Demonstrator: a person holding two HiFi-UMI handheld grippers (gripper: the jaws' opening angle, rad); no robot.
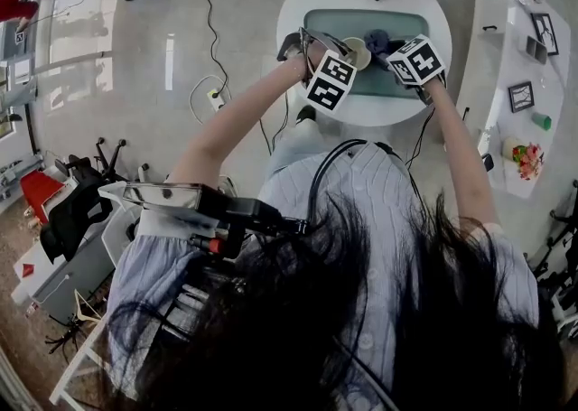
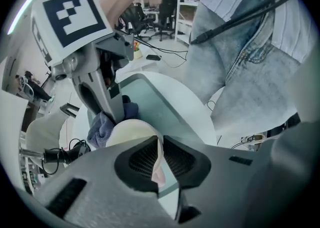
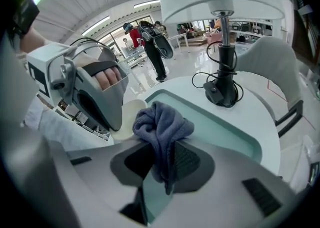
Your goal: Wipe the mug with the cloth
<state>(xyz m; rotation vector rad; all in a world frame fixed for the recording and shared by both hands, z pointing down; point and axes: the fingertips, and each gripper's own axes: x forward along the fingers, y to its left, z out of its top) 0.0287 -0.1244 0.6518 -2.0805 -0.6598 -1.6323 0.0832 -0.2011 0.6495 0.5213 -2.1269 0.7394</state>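
Bimanual wiping set-up above a round white table (image 1: 379, 113) with a grey-green inset mat (image 3: 222, 122).

Left gripper (image 2: 160, 159): the jaws are clenched on the thin wall of a cream-coloured ceramic mug (image 2: 131, 131), one pad inside the rim and one outside. The mug is carried clear of the mat, just in front of the person.

Right gripper (image 3: 165, 164): the jaws are clamped on a bunched blue-grey terry cloth (image 3: 162, 122). A rounded wad of it stands out ahead of the pads and a short tail hangs below them.

Relation of the two: in the left gripper view the wad lies against the far side of the mug. In the right gripper view it sits just beside the mug's pale rim. Whether cloth and mug are pressed together or only adjacent cannot be settled.

Background: a table lamp with a white shade and black base (image 3: 222, 89) stands at the far edge of the table, well apart from both tools.

Progress, as a judgement: both pick-ups are done and cloth has been brought to mug, so the wiping step is at its start or under way. No stain or wet mark shows, so how much of the surface has been covered cannot be read. Rubbing round the wall and setting both things down remain.
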